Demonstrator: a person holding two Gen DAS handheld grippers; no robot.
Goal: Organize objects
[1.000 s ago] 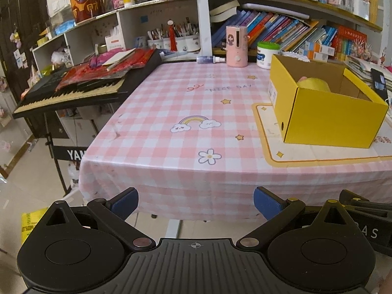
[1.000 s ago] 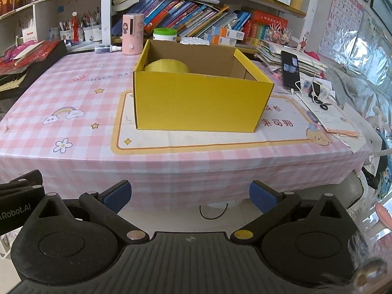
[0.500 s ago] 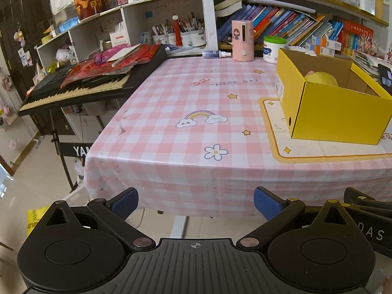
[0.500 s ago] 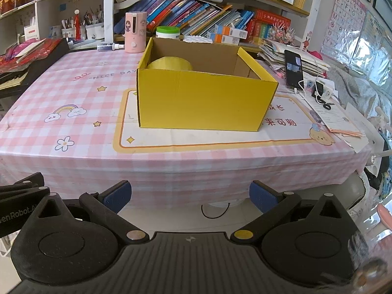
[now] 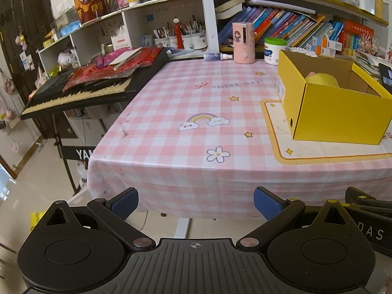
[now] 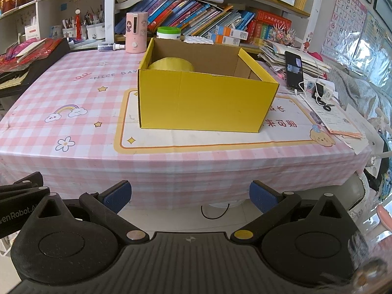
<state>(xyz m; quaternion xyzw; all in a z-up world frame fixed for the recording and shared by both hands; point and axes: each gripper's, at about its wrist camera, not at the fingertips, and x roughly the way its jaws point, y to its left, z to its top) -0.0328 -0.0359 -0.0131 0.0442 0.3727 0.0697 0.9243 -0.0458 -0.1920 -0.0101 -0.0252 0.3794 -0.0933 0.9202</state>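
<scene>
An open yellow cardboard box [image 6: 205, 103] stands on a placemat [image 6: 171, 139] on the pink checked table; it also shows at the right of the left wrist view [image 5: 338, 117]. A yellow tape roll [image 6: 171, 65] lies inside at the back left, also seen in the left wrist view [image 5: 322, 79]. My left gripper [image 5: 195, 202] is open and empty, held off the table's front edge. My right gripper [image 6: 189, 194] is open and empty, in front of the box and below the table edge.
A pink dispenser [image 6: 136, 33], a white jar with green lid [image 6: 168, 33] and a small bottle [image 6: 110, 47] stand at the table's back. A phone [image 6: 294, 71], papers and cables lie at the right. A keyboard [image 5: 80, 90] adjoins the table's left side. Bookshelves stand behind.
Both grippers have risen and tilted slightly, so the table and box sit a little lower in view. Both stay open and empty.
</scene>
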